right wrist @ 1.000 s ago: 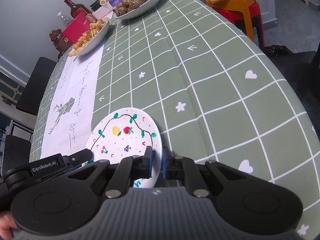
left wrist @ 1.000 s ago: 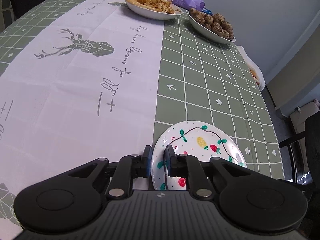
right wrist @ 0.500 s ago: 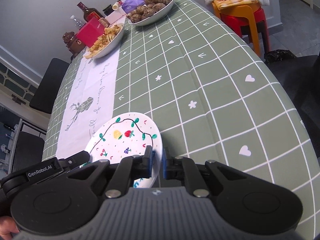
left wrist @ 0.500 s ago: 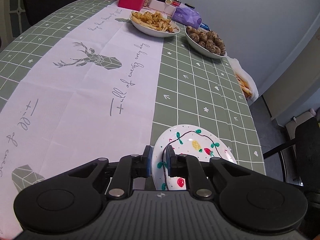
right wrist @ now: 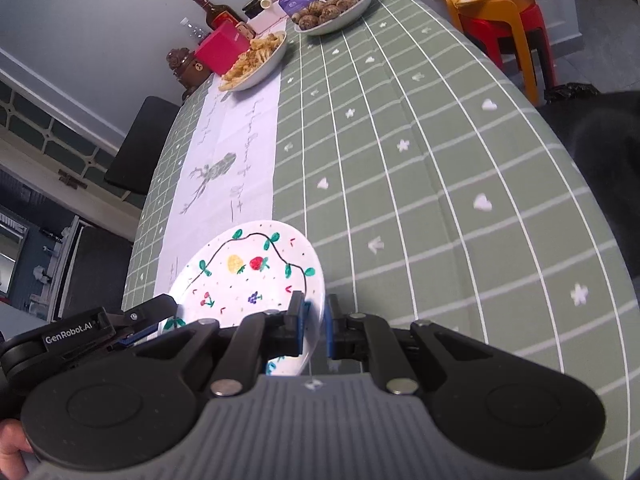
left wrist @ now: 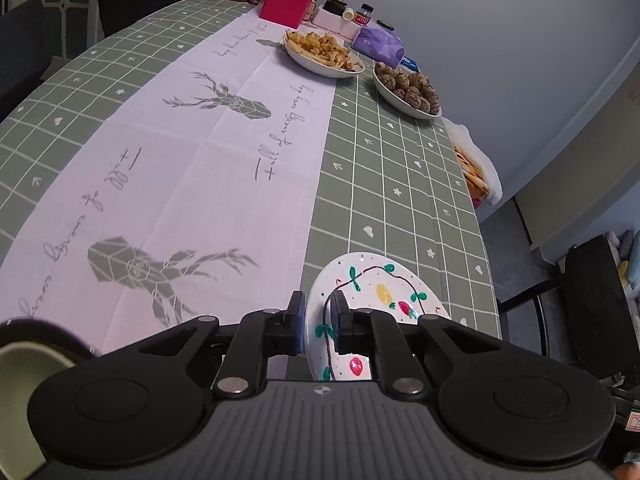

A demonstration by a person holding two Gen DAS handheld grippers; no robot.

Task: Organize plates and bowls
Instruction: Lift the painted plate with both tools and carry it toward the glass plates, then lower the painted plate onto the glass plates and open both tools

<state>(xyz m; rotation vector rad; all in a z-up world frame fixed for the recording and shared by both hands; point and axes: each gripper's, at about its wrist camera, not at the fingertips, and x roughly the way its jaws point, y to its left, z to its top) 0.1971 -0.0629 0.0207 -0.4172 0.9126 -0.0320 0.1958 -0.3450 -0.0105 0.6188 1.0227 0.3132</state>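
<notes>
A white painted plate (left wrist: 380, 300) with fruit and vine drawings is held in the air above the green checked tablecloth (left wrist: 400, 184). My left gripper (left wrist: 318, 320) is shut on its left rim. My right gripper (right wrist: 314, 328) is shut on its right rim; the plate (right wrist: 248, 276) shows tilted in the right wrist view, with the left gripper (right wrist: 132, 320) at its far side. A pale green bowl (left wrist: 16, 384) shows at the lower left edge of the left wrist view.
A plate of fries (left wrist: 324, 54) and a plate of brown round foods (left wrist: 408, 88) stand at the table's far end, with a pink box (left wrist: 286, 4), jars and bottles. Stacked stools (right wrist: 496, 12) stand beyond the right edge. A black chair (left wrist: 592, 304) is at right.
Both grippers have lifted the plate higher and drawn it back toward the near end of the table. The green bowl has come into the left wrist view.
</notes>
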